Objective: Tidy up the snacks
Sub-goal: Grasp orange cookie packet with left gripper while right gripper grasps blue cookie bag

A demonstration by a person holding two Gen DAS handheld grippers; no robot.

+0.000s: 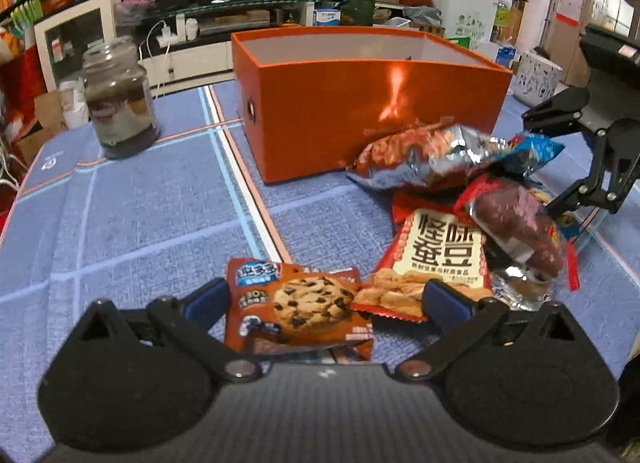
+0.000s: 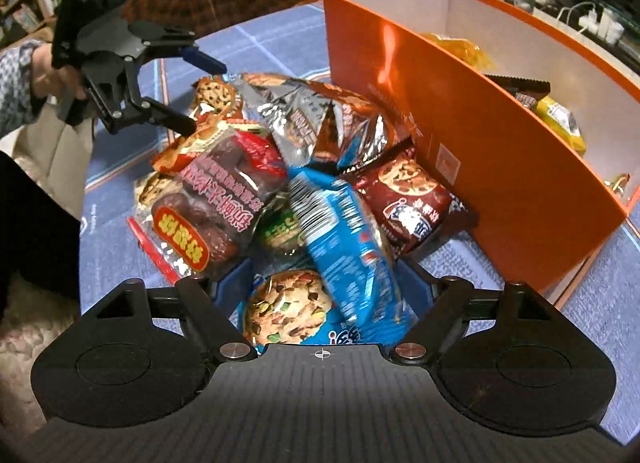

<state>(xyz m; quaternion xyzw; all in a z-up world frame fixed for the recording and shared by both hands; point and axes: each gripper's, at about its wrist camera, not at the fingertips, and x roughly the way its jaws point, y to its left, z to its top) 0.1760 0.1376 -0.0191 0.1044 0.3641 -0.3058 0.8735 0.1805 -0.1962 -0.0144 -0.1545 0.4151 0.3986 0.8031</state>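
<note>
A heap of snack packets lies just near of the orange box, which already holds a few, so sorting is underway: the left gripper gapes around a cookie packet, the right gripper straddles a blue packet, and closing comes next.

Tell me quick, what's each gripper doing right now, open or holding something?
Left gripper: open, fingers on either side of the chocolate chip cookie packet, not clamped.
Right gripper: open, blue cookie packets lying between its fingers, none gripped.
</note>
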